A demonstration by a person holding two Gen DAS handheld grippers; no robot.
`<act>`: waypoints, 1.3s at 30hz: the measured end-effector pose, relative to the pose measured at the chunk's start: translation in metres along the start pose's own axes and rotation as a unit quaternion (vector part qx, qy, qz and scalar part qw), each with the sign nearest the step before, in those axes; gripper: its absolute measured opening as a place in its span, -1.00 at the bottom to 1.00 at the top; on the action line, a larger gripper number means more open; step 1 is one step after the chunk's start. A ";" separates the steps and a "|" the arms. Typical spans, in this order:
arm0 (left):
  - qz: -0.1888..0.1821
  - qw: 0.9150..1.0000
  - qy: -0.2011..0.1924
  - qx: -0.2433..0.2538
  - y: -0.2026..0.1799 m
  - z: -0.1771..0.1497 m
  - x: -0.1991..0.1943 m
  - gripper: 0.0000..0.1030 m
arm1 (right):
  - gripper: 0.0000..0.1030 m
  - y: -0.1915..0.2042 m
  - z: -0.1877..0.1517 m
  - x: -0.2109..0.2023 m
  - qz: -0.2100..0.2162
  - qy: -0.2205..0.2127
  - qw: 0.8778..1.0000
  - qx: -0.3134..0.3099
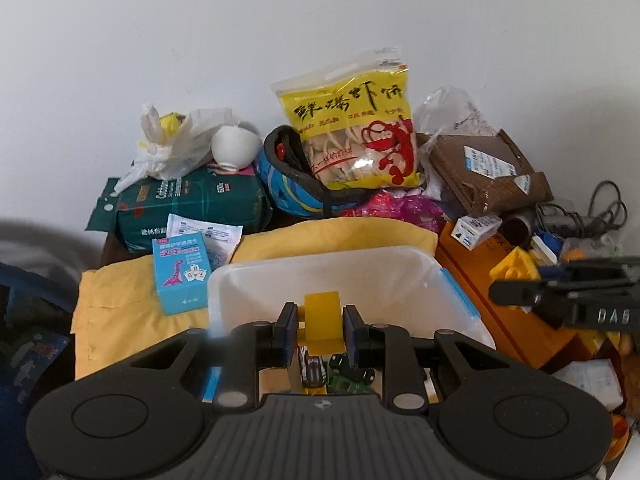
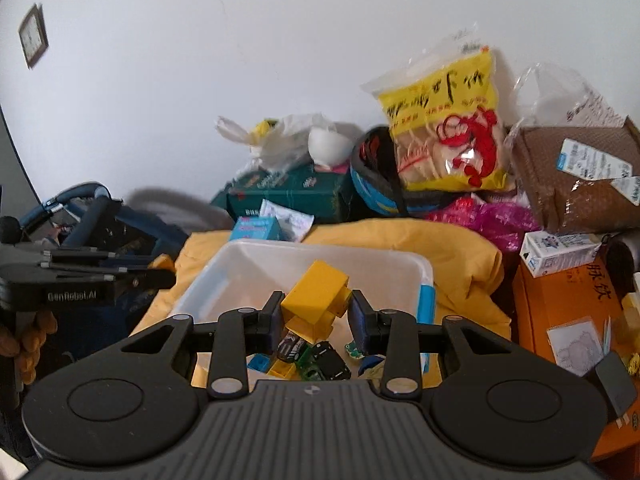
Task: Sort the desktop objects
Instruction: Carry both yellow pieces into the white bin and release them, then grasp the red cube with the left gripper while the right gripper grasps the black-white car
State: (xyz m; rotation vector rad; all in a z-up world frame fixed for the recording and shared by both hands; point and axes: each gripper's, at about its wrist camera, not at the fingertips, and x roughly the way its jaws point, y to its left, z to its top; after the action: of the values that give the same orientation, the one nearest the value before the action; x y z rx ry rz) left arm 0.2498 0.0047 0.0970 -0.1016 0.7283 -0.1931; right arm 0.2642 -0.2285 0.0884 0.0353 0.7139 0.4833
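My left gripper point(image 1: 320, 316) is shut on a small yellow block point(image 1: 322, 322), held above a white plastic bin point(image 1: 320, 268) with blue latches. My right gripper point(image 2: 316, 304) is shut on a bigger yellow toy block point(image 2: 316, 300), tilted, over the same bin point(image 2: 304, 256). On the bin floor lie toy cars point(image 2: 330, 360) and small blocks point(image 2: 280, 368). In the left wrist view the right gripper point(image 1: 500, 292) comes in from the right with its yellow block point(image 1: 516, 268) at its tip. In the right wrist view the left gripper point(image 2: 168, 276) reaches in from the left.
The bin rests on a yellow cloth point(image 1: 120, 312). Behind stand a yellow snack bag point(image 1: 352, 128), a blue helmet point(image 1: 288, 184), a green tissue pack point(image 1: 188, 208) and a blue card box point(image 1: 182, 276). An orange box point(image 2: 568, 312) and a brown box point(image 2: 576, 176) crowd the right.
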 end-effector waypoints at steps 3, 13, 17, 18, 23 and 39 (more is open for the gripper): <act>-0.004 1.000 0.018 0.006 -0.002 0.014 0.014 -0.47 | -0.27 -0.003 0.008 0.017 0.000 0.028 1.000 0.001; 0.051 0.997 0.033 0.051 -0.014 0.029 0.046 0.33 | 0.18 -0.011 0.024 0.054 -0.027 0.056 0.998 0.000; 0.048 0.998 0.027 0.026 -0.002 0.010 0.041 0.33 | 0.18 -0.013 0.012 0.047 -0.019 0.045 0.999 0.001; 0.047 0.998 0.019 0.021 0.000 0.003 0.036 0.33 | 0.18 -0.013 0.006 0.042 -0.017 0.038 0.999 0.000; 0.024 0.998 -0.029 0.043 -0.002 -0.071 0.006 0.33 | 0.20 -0.005 -0.050 0.005 0.017 -0.007 0.999 -0.029; 0.050 0.991 0.032 0.119 -0.030 -0.218 0.042 -0.15 | 0.14 0.005 -0.188 0.040 -0.012 0.114 0.992 -0.048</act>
State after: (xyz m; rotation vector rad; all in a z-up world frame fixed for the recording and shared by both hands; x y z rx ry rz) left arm 0.1306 -0.0393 -0.0876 0.1694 0.7668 -0.1864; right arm 0.1686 -0.2309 -0.0780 -0.1198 0.9134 0.5031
